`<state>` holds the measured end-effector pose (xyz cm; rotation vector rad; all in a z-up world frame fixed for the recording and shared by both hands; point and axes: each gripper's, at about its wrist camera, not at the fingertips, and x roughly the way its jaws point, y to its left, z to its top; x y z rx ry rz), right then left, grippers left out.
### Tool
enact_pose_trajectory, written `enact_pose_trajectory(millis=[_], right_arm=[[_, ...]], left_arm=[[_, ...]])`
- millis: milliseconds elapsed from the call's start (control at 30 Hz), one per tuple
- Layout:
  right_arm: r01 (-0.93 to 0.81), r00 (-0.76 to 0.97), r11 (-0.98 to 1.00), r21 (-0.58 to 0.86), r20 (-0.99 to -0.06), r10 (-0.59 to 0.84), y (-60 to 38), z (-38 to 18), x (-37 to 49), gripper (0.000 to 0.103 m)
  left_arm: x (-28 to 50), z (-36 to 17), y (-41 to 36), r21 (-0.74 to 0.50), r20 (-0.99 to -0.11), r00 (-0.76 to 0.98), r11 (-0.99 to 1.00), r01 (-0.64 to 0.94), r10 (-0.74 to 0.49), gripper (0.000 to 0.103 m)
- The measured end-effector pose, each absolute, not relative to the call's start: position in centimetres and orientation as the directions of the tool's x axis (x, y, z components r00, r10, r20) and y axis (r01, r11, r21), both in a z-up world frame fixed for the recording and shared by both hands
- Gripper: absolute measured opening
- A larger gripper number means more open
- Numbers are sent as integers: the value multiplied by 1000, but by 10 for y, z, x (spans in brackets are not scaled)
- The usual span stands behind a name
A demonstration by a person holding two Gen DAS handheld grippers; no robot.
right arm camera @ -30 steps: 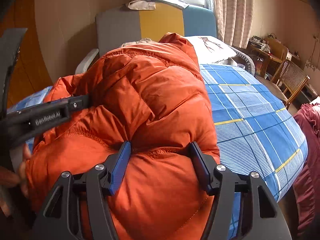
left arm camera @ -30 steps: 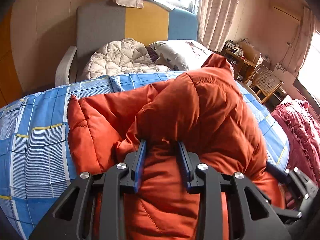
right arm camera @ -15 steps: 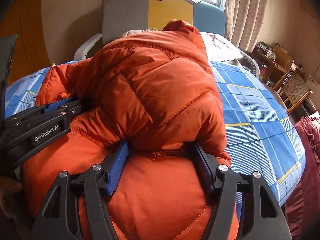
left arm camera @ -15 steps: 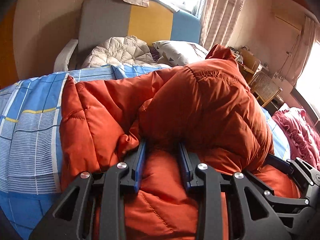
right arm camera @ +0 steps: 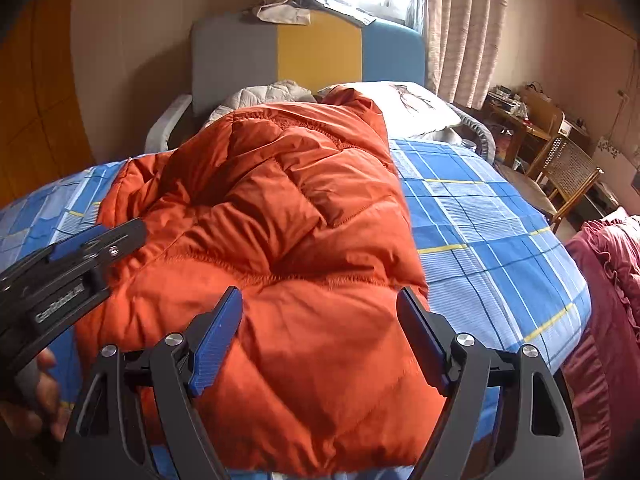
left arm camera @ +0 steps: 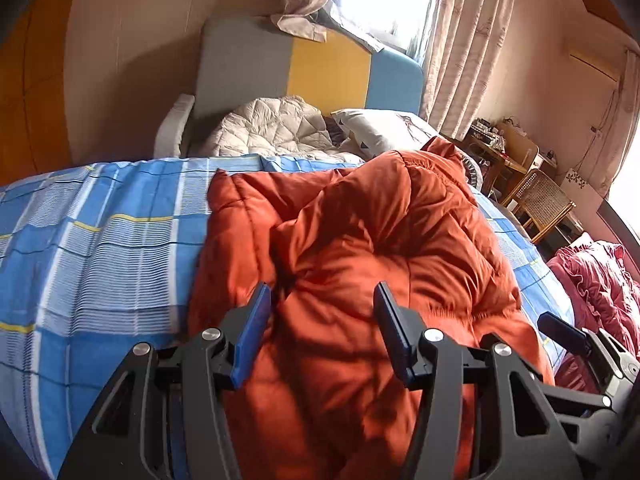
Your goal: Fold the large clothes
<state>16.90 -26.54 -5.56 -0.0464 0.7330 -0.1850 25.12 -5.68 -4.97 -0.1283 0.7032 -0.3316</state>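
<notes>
Jacket (right arm camera: 280, 240), orange, quilted: lies bunched in a folded heap on the blue checked bedspread (right arm camera: 492, 240), directly ahead of and under both tongs. Its near edge runs below the frame in both views, so the lower part is cut off; sleeves and front cannot be told apart among the folds.

Left tongs (left arm camera: 322, 320): jaws opening, blue pads standing clear of the cloth, with a puffed fold of the jacket between them but not pinched. In the right view the same tool enters from the left edge, tip over the jacket's left side; a hand (right arm camera: 24, 396) holding it is mostly cut off by the frame.

Right tongs (right arm camera: 320, 320): jaws opening, set wide, the jacket's near fold lying between the pads without being pressed. In the left view only its dark tip shows at the right edge.

Beyond the tongs: 1 white quilt (left arm camera: 276, 128) and 1 pillow (left arm camera: 384, 128), both partly hidden behind the jacket, against a headboard (left arm camera: 320, 72) in 3 colours. Right of the tongs: 1 cane chair (left arm camera: 540, 204); red ruffled cloth (left arm camera: 596, 280), cut off at the edge.
</notes>
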Motion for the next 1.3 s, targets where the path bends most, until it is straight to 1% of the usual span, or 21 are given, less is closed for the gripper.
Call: enact_pose_trajectory(millis=[67, 200, 267, 300, 333, 367, 400, 467, 567, 667, 767, 1067, 1300], right_arm=[[156, 733, 983, -99, -656, -182, -265, -54, 163, 84], [164, 745, 982, -97, -640, -187, -264, -49, 152, 84], [166, 750, 982, -90, -635, -185, -264, -45, 146, 91], [167, 753, 982, -88, -631, -184, -265, -43, 143, 92], [174, 759, 981, -87, -623, -190, -266, -40, 139, 92], [179, 763, 980, -83, -618, -192, -266, -38, 135, 93], [184, 764, 980, -79, -616, -193, -266, -36, 132, 94], [185, 767, 980, -74, -613, -191, -268, -32, 125, 95], [186, 774, 979, -81, -601, -197, -268, -28, 115, 99], [178, 780, 980, -88, -594, -195, -266, -27, 106, 100], [178, 781, 979, -96, -592, -200, -265, -27, 100, 100], [189, 789, 977, -98, -577, -210, -264, -27, 82, 100], [203, 788, 974, -96, -574, -221, -270, -28, 77, 100]], left_arm=[[241, -47, -52, -224, -607, 720, 942, 251, -337, 56], [225, -43, -46, -209, -600, 734, 948, 240, -319, 63], [217, -41, -45, -203, -598, 739, 950, 236, -311, 69], [212, -41, -43, -199, -592, 744, 951, 236, -308, 72], [206, -40, -41, -193, -587, 751, 953, 232, -301, 78], [201, -39, -41, -186, -583, 758, 956, 225, -292, 82], [197, -39, -40, -184, -581, 761, 957, 222, -288, 83], [191, -38, -37, -186, -579, 763, 958, 218, -286, 91], [179, -37, -35, -169, -567, 779, 964, 206, -266, 96], [171, -38, -31, -168, -566, 781, 964, 206, -265, 99], [162, -38, -27, -165, -556, 788, 965, 205, -263, 101], [145, -37, -28, -127, -553, 797, 970, 205, -241, 101], [141, -39, -27, -92, -562, 804, 980, 174, -195, 101]])
